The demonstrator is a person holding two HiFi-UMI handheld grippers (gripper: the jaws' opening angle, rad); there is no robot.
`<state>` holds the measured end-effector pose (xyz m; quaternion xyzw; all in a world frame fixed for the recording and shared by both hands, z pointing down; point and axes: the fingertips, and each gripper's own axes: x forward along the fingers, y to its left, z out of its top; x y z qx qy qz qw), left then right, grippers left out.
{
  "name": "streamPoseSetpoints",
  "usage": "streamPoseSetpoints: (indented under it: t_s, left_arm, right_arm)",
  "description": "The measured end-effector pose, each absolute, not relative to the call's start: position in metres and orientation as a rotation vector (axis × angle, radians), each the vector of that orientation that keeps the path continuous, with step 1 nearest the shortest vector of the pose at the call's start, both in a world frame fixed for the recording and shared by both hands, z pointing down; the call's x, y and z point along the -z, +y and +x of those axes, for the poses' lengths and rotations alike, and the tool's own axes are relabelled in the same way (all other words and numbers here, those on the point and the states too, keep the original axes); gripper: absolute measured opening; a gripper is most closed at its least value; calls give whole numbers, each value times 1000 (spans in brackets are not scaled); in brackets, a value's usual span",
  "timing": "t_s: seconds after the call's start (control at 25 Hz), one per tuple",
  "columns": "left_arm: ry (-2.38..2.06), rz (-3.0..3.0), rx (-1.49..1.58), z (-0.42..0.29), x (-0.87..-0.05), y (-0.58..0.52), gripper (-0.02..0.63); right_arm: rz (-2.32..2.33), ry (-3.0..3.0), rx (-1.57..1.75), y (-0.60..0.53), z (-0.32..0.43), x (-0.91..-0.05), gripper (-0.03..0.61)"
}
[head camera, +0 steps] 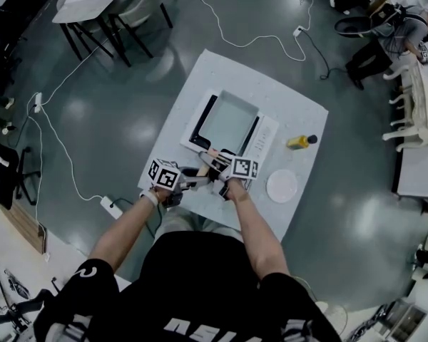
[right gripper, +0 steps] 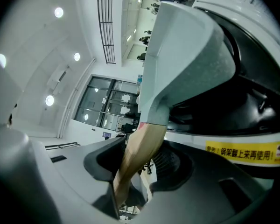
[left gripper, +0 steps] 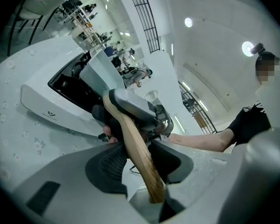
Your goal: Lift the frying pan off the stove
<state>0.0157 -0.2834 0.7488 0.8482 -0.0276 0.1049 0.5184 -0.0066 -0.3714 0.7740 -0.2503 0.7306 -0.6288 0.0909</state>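
A person stands at the near edge of the table (head camera: pixel 235 73), a gripper in each hand, both on one handle (left gripper: pixel 130 143). The pan (head camera: pixel 228 122), square and grey, sits on the stove (head camera: pixel 265 140) around the middle of the table. Its wooden handle points toward the near edge.

The left gripper (left gripper: pixel 140 162) has its jaws partly closed, with the pads pressed against the handle close to its free end. The right gripper (right gripper: pixel 137 167) is clamped the same way further up the handle, nearer the pan, so the two sit one behind the other. From the left gripper view the right one shows just ahead, wrapped round the wood where it meets the grey socket of the pan.

The stove is white with a black top, and a yellow label runs along its front edge on the right-hand side. A yellow bottle (head camera: pixel 299 142) lies by the right edge of the table. A white plate (head camera: pixel 282 186) rests toward the near right corner, well apart from the stove.
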Motion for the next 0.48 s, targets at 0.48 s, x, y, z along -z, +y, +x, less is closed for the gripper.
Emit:
streamPoseSetpoints:
  t_s: [0.48]
  left_arm:
    - [-95, 2071, -209, 17, -739, -283, 163]
  right_arm:
    - [-678, 2220, 1781, -371, -7, -749, 172]
